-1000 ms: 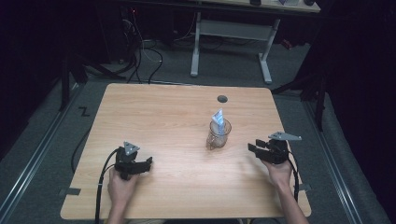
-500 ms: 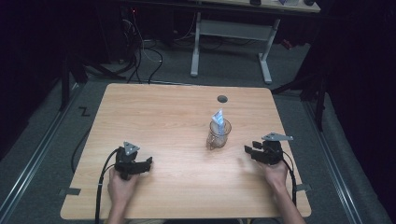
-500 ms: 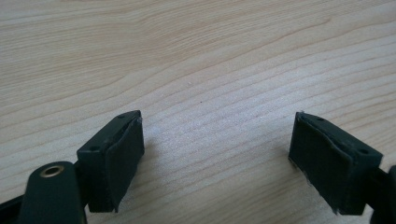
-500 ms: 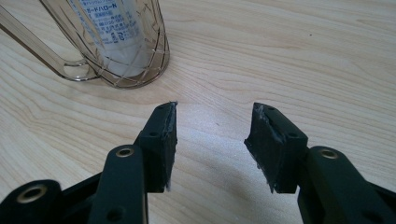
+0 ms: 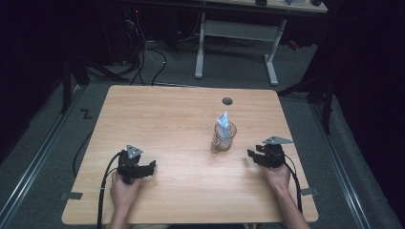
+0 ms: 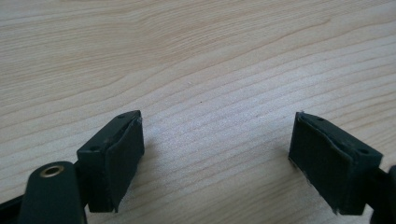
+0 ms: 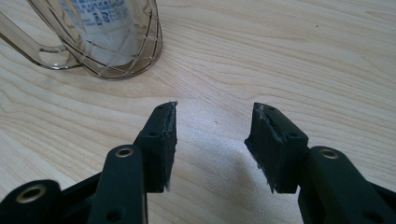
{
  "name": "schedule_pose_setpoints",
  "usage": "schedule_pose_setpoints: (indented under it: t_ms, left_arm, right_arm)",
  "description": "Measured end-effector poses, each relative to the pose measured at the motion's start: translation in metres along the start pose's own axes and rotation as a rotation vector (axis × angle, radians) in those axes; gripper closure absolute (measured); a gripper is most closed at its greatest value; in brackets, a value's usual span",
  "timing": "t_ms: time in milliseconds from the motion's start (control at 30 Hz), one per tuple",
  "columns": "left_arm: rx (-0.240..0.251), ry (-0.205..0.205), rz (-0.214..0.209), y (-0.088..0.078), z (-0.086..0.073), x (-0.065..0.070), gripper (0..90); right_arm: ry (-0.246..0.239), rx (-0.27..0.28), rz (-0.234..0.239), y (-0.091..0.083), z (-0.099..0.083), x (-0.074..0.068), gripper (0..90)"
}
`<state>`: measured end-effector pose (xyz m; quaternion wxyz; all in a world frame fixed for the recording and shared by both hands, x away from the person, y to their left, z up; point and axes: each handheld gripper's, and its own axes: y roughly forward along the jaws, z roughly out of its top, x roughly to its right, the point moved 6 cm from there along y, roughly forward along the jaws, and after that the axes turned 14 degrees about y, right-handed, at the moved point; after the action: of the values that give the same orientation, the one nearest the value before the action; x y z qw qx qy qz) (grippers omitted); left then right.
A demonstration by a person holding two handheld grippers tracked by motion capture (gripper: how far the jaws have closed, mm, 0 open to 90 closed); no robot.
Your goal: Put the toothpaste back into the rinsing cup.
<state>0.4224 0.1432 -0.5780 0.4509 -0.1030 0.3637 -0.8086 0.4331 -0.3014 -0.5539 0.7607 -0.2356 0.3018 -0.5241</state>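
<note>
1. since 1.0 s ago, right gripper [image 5: 252, 156] has edged nearer the glass mug [image 5: 223, 138]; jaws parted, empty.
2. mug, packet [image 5: 222, 119] upright inside, stands right of table [image 5: 167, 124] centre.
3. left gripper [image 5: 152, 166] rests near the front edge, jaws wide, empty.

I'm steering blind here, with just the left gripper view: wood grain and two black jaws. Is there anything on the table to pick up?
Observer: Yes, a clear glass mug stands right of the table's middle, in the high view.
Operator: Empty?
Observer: No, a white printed packet stands inside it.
Operator: Where's the other gripper?
Observer: The right gripper sits just right of the mug, jaws open and apart from it.
Operator: Which way is the handle?
Observer: In the right gripper view the mug handle points left.
</note>
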Motion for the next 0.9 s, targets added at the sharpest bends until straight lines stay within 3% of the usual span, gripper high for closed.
schedule_pose_setpoints:
  t_ms: [500, 567, 900]
  left_arm:
    - [0.000, 0.000, 0.000, 0.000, 0.000, 0.000, 18.0]
    - [0.000, 0.000, 0.000, 0.000, 0.000, 0.000, 18.0]
    - [0.000, 0.000, 0.000, 0.000, 0.000, 0.000, 18.0]
  right_arm:
    - [-0.031, -0.031, -0.036, 0.014, -0.007, -0.001, 49.6]
    - [-0.034, 0.002, -0.041, 0.015, -0.011, -0.001, 48.7]
    - [-0.027, 0.005, -0.054, 0.014, -0.011, 0.000, 44.4]
